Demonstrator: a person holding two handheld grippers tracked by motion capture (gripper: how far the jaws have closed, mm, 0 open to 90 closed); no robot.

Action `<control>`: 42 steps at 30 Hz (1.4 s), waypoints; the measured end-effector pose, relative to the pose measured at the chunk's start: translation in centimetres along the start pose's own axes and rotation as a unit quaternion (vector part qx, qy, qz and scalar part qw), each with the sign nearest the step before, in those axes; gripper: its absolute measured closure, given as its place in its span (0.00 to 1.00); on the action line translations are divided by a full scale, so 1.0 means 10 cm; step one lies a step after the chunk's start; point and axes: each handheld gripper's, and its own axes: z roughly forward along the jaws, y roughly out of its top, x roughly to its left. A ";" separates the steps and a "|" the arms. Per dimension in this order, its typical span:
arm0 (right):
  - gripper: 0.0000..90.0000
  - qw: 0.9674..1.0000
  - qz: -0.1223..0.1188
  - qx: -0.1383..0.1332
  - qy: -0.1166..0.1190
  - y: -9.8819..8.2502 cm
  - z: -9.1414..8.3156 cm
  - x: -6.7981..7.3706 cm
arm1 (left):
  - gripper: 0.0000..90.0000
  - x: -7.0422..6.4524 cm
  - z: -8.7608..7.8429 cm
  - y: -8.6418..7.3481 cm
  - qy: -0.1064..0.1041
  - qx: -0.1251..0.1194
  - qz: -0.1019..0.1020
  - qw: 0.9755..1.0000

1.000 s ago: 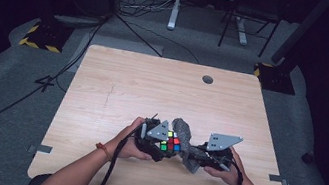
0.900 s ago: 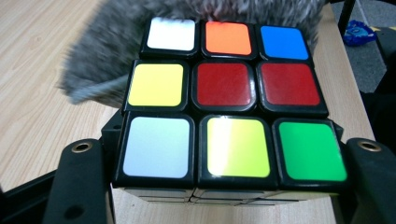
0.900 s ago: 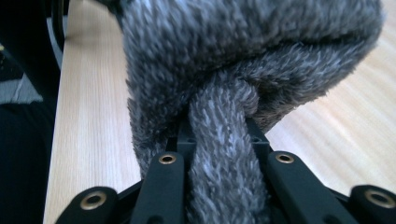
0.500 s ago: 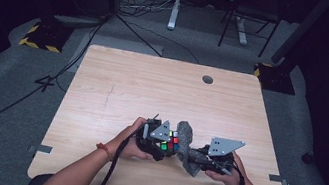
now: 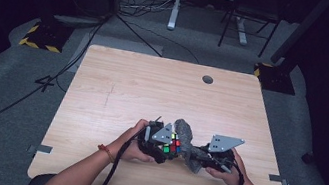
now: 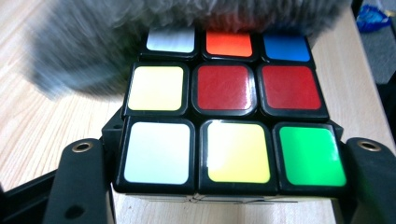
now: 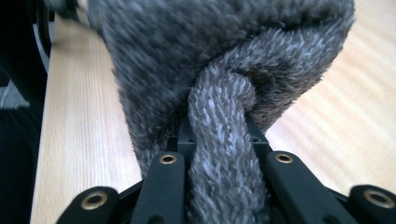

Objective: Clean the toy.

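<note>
little has shifted since the earlier frame: left gripper (image 5: 163,149) stays clamped on the puzzle cube (image 6: 226,109) over the table (image 5: 117,89); right gripper (image 5: 202,157) pinches the grey cloth (image 7: 219,93) touching the cube.

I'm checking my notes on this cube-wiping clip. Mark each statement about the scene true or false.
1. The left gripper is clamped on a colour puzzle cube. True.
2. The right gripper holds a yellow sponge. False: it pinches a fold of grey fluffy cloth.
3. The cloth lies against the cube's far edge. True.
4. The cube's middle tile facing the left gripper's camera is blue. False: it is red.
5. The wooden table has a small round hole near its far edge. True.
</note>
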 end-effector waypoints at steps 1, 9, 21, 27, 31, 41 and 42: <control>0.85 1.000 0.004 -0.004 0.007 -0.02 0.00 0.00 | 0.37 0.00 0.00 0.00 0.002 0.002 0.003 1.000; 0.85 0.998 -0.005 -0.044 0.032 0.06 -0.03 0.05 | 0.36 0.01 0.03 -0.01 0.005 0.011 -0.004 1.000; 0.85 0.999 -0.016 -0.048 0.010 0.17 -0.02 0.07 | 0.37 -0.01 0.08 0.01 0.007 0.018 0.005 1.000; 0.85 1.000 0.007 -0.018 0.005 0.00 0.00 -0.03 | 0.37 0.00 0.02 0.02 0.000 0.005 0.003 1.000; 0.85 1.000 0.022 0.008 0.016 -0.11 0.05 -0.07 | 0.37 0.01 -0.03 0.02 -0.002 -0.014 -0.001 1.000; 0.85 0.998 0.026 -0.024 0.060 -0.10 0.09 -0.05 | 0.37 0.02 -0.04 0.02 -0.006 -0.028 0.005 1.000; 0.85 0.997 0.025 -0.029 0.061 -0.10 0.08 -0.04 | 0.37 0.02 -0.05 0.02 -0.008 -0.028 0.005 1.000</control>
